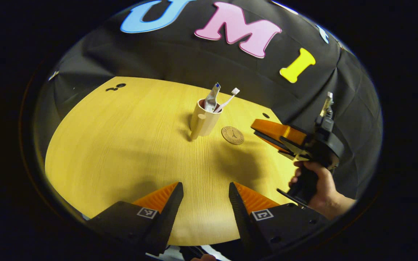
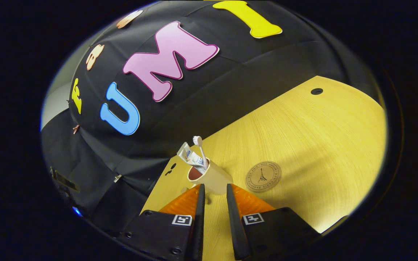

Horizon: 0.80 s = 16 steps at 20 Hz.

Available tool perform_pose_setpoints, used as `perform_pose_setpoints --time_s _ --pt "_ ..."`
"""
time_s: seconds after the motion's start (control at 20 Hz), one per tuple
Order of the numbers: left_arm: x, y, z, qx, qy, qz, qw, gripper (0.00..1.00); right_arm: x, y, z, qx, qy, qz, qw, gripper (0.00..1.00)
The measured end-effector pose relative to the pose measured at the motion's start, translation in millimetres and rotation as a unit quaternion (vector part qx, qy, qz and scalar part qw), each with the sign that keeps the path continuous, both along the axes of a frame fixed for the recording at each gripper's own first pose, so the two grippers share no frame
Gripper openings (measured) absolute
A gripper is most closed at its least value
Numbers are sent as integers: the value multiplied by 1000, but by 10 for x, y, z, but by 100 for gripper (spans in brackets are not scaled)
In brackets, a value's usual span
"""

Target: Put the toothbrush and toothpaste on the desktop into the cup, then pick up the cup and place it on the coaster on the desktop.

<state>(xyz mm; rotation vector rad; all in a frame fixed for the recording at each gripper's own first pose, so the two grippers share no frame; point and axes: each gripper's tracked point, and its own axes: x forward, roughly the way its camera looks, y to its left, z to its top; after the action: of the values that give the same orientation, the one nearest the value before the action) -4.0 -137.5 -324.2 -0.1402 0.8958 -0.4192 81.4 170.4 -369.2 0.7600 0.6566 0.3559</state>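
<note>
Cup (image 1: 204,122): upright on yellow table (image 1: 122,152), holding toothbrush (image 1: 230,97) and toothpaste (image 1: 212,97). Coaster (image 1: 232,135): just right of cup, apart from it. Left gripper (image 1: 206,192): near edge, fingers wide apart. Right gripper (image 2: 212,192): fingers narrowly parted near cup base, contact unclear; hand (image 1: 321,185) grips its handle.

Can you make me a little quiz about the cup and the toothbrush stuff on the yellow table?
1. True or false: the toothbrush and the toothpaste already stand in the cup.
2. Where is the cup? A) on the coaster B) on the table beside the coaster C) lifted in the air
3. Fill in: in the right gripper view, the right gripper points its fingers at the ____.

Key: 1 true. 2 B, the cup and coaster stand apart. 3 cup; the narrow-set fingers are near it but hold nothing. The left gripper is open.
</note>
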Motion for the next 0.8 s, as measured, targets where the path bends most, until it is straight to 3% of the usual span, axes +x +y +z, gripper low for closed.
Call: perform_pose_setpoints --time_s 0.25,0.3,0.35,0.5,0.55,0.6,0.65,0.7,0.75,0.8 --pt "542 -155 -114 73 22 -47 996 79 -192 -531 -94 -14 32 8 999 40" --pt "644 -148 -167 84 31 -42 995 79 -246 -649 -95 -12 40 5 999 26" --pt "748 -159 -212 93 38 -36 994 79 -272 -768 -98 -10 47 -4 999 43" --pt "1047 -184 -306 118 42 -29 992 79 -438 -950 -86 -14 53 -2 998 46" --pt "1142 -200 -334 127 41 -32 991 79 -527 -988 -96 -23 53 10 998 29" --pt "1227 -205 -353 140 41 -36 989 79 -609 -1037 -124 -33 54 21 998 46" --pt "1299 -220 -375 152 43 -42 987 79 -688 -1098 -160 -43 57 30 997 46" --pt "1378 -244 -397 162 44 -47 985 80 -749 -1147 -172 -45 60 36 997 31" --pt "1459 -269 -418 171 47 -53 983 79 -822 -1166 -187 -45 64 40 996 48" --pt "1547 -294 -448 179 49 -58 981 79 -886 -1203 -197 -46 67 44 996 48"
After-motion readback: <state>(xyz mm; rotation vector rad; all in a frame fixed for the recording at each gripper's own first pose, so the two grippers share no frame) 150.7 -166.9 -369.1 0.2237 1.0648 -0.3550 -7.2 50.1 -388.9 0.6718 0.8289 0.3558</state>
